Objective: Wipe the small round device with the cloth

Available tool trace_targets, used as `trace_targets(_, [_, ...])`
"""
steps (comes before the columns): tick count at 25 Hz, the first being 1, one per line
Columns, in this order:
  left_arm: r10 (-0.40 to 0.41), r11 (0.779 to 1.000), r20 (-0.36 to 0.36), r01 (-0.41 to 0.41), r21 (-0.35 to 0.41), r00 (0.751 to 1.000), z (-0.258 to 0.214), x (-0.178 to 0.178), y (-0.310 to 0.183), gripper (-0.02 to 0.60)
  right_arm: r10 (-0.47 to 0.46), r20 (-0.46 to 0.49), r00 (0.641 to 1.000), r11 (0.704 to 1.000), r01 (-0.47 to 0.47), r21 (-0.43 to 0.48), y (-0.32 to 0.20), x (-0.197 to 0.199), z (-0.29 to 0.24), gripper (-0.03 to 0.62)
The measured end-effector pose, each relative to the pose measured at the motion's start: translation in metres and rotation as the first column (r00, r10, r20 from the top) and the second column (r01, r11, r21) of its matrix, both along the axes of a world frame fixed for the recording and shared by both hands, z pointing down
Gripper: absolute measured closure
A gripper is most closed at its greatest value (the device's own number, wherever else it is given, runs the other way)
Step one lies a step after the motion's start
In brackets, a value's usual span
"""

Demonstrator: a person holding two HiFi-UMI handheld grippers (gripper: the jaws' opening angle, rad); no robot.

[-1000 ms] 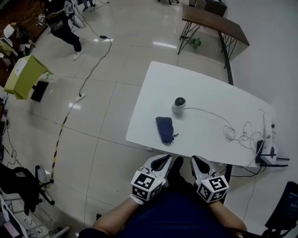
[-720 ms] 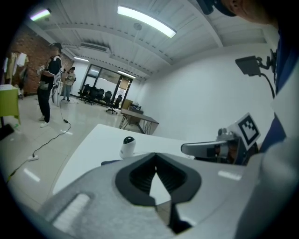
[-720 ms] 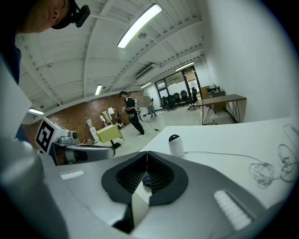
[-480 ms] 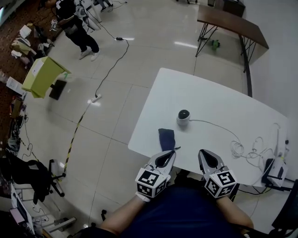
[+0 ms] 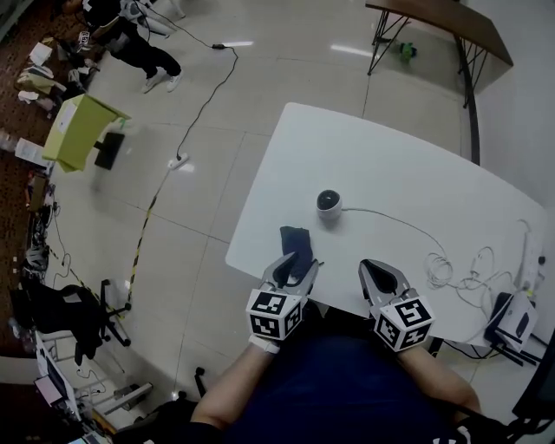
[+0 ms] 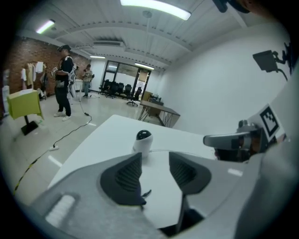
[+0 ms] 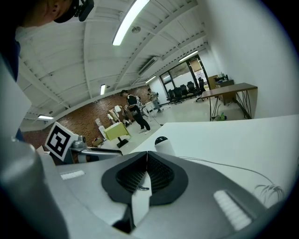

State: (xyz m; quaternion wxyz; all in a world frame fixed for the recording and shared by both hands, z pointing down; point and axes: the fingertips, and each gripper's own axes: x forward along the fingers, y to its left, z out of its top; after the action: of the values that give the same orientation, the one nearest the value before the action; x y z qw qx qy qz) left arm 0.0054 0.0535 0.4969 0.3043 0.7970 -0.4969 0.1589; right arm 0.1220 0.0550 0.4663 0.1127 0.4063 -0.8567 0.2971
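The small round device (image 5: 329, 203), white with a dark dome, stands mid-table; it also shows ahead in the left gripper view (image 6: 143, 140) and the right gripper view (image 7: 163, 143). A dark blue cloth (image 5: 295, 238) lies just near of it, by the table's front edge. My left gripper (image 5: 297, 264) hovers over the cloth's near end, and its jaws are opening with nothing pressed between them (image 6: 155, 162). A dark corner of cloth peeks from under the left jaw. My right gripper (image 5: 371, 265) sits at the table's front edge, right of the cloth, shut and empty (image 7: 146, 158).
A white cable (image 5: 401, 224) runs from the device to a coil (image 5: 438, 269) and a box (image 5: 510, 314) at the table's right end. The white table (image 5: 408, 165) has a brown table (image 5: 438, 19) behind it. A yellow-green box (image 5: 76, 130), a floor cord (image 5: 195, 121) and a person (image 5: 130, 39) are at left.
Both grippers have come forward to the table's near edge. The left one now reaches over the cloth's near end, and its jaws have parted. The right one stays shut.
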Motion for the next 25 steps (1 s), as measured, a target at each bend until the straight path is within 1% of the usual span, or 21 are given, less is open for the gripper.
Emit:
trace_targets(2, [-0.026, 0.997, 0.035, 0.029, -0.069, 0.999, 0.024, -0.013, -0.007, 0.328, -0.016, -0.002, 1.0, 1.0, 0.016, -0.004, -0.004, -0.006, 0.003, 0.582])
trace_targets(3, [-0.043, 0.994, 0.054, 0.048, -0.102, 0.998, 0.037, -0.023, -0.01, 0.309, -0.021, -0.006, 1.0, 1.0, 0.021, -0.005, -0.006, -0.009, 0.003, 0.582])
trace_targets(5, [-0.087, 0.98, 0.073, 0.099, -0.172, 0.993, 0.061, -0.041, -0.017, 0.295, -0.024, -0.018, 1.0, 1.0, 0.024, -0.006, -0.011, -0.014, 0.004, 0.582])
trace_targets(7, [-0.15, 0.952, 0.043, 0.156, -0.264, 0.988, 0.085, -0.055, -0.025, 0.289, -0.014, -0.027, 1.0, 1.0, 0.014, -0.002, -0.018, -0.017, 0.004, 0.582])
trace_targets(9, [-0.201, 0.914, -0.002, 0.187, -0.36, 0.98, 0.109, -0.063, -0.029, 0.279, 0.002, -0.039, 0.999, 1.0, -0.002, 0.002, -0.024, -0.019, 0.003, 0.582])
trace_targets(10, [-0.212, 0.898, -0.017, 0.188, -0.398, 0.977, 0.121, -0.064, -0.029, 0.275, 0.01, -0.046, 0.999, 1.0, -0.01, 0.002, -0.026, -0.021, 0.002, 0.582])
trace_targets(11, [-0.212, 0.887, -0.023, 0.182, -0.425, 0.977, 0.13, -0.065, -0.027, 0.273, 0.017, -0.053, 0.998, 1.0, -0.017, 0.002, -0.027, -0.022, 0.001, 0.582])
trace_targets(12, [-0.2, 0.882, -0.021, 0.17, -0.44, 0.98, 0.137, -0.065, -0.026, 0.273, 0.022, -0.06, 0.998, 1.0, -0.022, 0.003, -0.029, -0.023, 0.0, 0.582])
trace_targets(14, [-0.135, 0.887, -0.001, 0.12, -0.445, 0.991, 0.147, -0.059, -0.024, 0.279, 0.026, -0.07, 0.997, 1.0, -0.025, 0.008, -0.033, -0.026, -0.001, 0.582])
trace_targets(15, [-0.089, 0.893, 0.019, 0.088, -0.441, 0.996, 0.15, -0.055, -0.022, 0.293, 0.025, -0.074, 0.997, 1.0, -0.025, 0.011, -0.034, -0.028, -0.002, 0.582])
trace_targets(16, [-0.044, 0.898, 0.049, 0.061, -0.435, 0.998, 0.152, -0.053, -0.021, 0.327, 0.024, -0.077, 0.997, 1.0, -0.023, 0.014, -0.035, -0.03, -0.002, 0.582])
trace_targets(18, [0.022, 0.905, 0.119, 0.031, -0.425, 0.993, 0.152, -0.052, -0.019, 0.372, 0.018, -0.08, 0.997, 1.0, -0.016, 0.021, -0.039, -0.034, -0.002, 0.582])
trace_targets(19, [0.039, 0.907, 0.132, 0.02, -0.42, 0.99, 0.15, -0.052, -0.019, 0.388, 0.016, -0.079, 0.997, 1.0, -0.014, 0.023, -0.041, -0.036, -0.002, 0.582])
trace_targets(20, [0.047, 0.909, 0.122, 0.008, -0.416, 0.991, 0.148, -0.05, -0.02, 0.425, 0.016, -0.077, 0.997, 1.0, -0.014, 0.024, -0.044, -0.038, -0.002, 0.582])
trace_targets(21, [0.048, 0.912, 0.094, -0.005, -0.41, 0.994, 0.145, -0.047, -0.022, 0.441, 0.017, -0.073, 0.997, 1.0, -0.015, 0.021, -0.046, -0.038, -0.001, 0.582])
trace_targets(23, [0.05, 0.922, 0.003, -0.045, -0.385, 0.999, 0.133, -0.038, -0.026, 0.466, 0.019, -0.057, 0.998, 1.0, -0.018, 0.001, -0.049, -0.038, 0.005, 0.582])
trace_targets(25, [0.063, 0.934, -0.091, -0.091, -0.345, 0.994, 0.115, -0.028, -0.03, 0.474, 0.005, -0.021, 1.0, 0.999, -0.006, -0.04, -0.049, -0.039, 0.013, 0.582])
